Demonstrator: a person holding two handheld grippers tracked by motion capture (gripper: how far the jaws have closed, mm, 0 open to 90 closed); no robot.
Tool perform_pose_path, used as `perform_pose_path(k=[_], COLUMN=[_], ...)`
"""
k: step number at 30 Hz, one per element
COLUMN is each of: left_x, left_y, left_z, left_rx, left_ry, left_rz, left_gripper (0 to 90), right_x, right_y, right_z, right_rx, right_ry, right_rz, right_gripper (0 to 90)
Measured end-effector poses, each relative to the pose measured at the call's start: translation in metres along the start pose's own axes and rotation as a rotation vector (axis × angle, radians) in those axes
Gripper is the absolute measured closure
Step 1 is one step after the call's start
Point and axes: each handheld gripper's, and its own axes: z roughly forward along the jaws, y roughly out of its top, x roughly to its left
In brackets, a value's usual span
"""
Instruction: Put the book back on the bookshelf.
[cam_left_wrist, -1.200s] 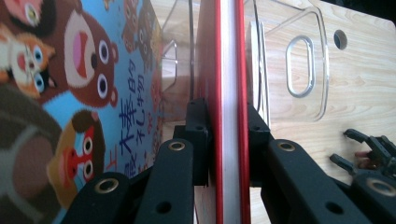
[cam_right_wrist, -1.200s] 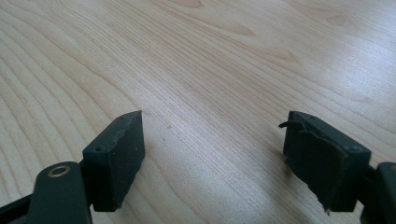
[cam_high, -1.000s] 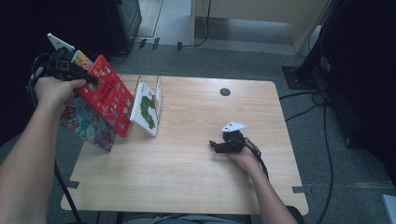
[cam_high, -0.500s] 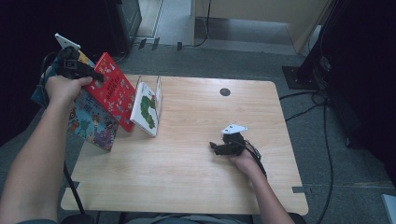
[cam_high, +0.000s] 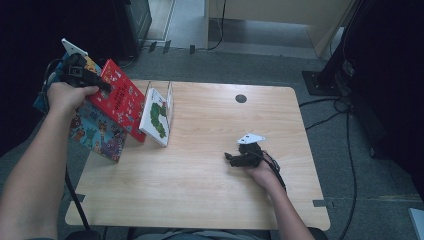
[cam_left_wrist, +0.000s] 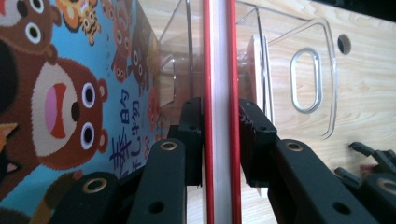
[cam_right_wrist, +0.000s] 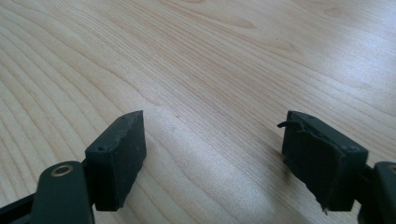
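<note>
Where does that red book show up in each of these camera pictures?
High view: the red book stands tilted at the table's left edge, beside the clear book stand.
Left gripper view: its red-edged spine runs straight up the middle, between the left gripper jaws.
Right gripper view: bare wooden table, without the book.
Shared landmark: the clear book stand.

Red book (cam_left_wrist: 219, 70): spine runs off top and bottom of left gripper view; cover art unseen there. Left gripper (cam_high: 92, 81) fingers (cam_left_wrist: 192, 135) flank the spine; whether the pads press or stand just clear, cannot tell. Bear book (cam_left_wrist: 70, 93): cropped left, top and bottom; title partly behind the fingers. High view: its lower part (cam_high: 97, 132) shows, top hidden behind red book. Clear holder (cam_left_wrist: 308, 79): base blocked by the fingers.
</note>
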Motion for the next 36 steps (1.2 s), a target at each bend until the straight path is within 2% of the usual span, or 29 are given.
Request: perform_pose_path(k=[3,6,8,13,19,21,25,30,32,36], left_x=[0.001,0.001,0.002,0.002,-0.003,-0.005,-0.004,-0.002,-0.002,-0.004], left_y=[0.000,0.000,0.000,0.000,0.004,0.004,0.006,0.007,0.006,0.006], left_z=[0.001,0.001,0.001,0.000,-0.004,-0.007,-0.009,0.001,0.003,0.004], left_rx=[0.022,0.035,0.037,0.040,0.014,-0.028,-0.061,-0.038,-0.038,-0.029], left_ry=[-0.010,-0.001,-0.006,-0.015,-0.007,-0.008,-0.018,-0.002,-0.011,0.021], left_rz=[0.000,0.001,0.000,-0.017,0.007,0.016,0.001,0.005,0.005,0.020], left_gripper=[73.9,73.3,77.9,80.3,80.4,80.6,80.6,80.4,80.3,79.9], right_x=[0.000,0.000,0.000,0.000,0.000,0.000,0.000,0.000,0.000,0.000], right_y=[0.000,0.000,0.000,0.000,0.000,0.000,0.000,0.000,0.000,0.000], right_z=[0.000,0.000,0.000,0.000,0.000,0.000,0.000,0.000,0.000,0.000], right_rx=[0.000,0.000,0.000,-0.001,-0.001,-0.001,-0.001,0.000,-0.001,0.000], right_ry=[0.000,0.000,0.000,0.000,0.000,0.000,0.001,0.001,0.000,0.001], right_rz=[0.000,0.000,0.000,0.001,0.002,0.002,0.002,0.001,0.001,0.001], right_gripper=[21.5,21.5,21.4,21.4,21.4,21.4,21.4,21.4,21.4,21.4])
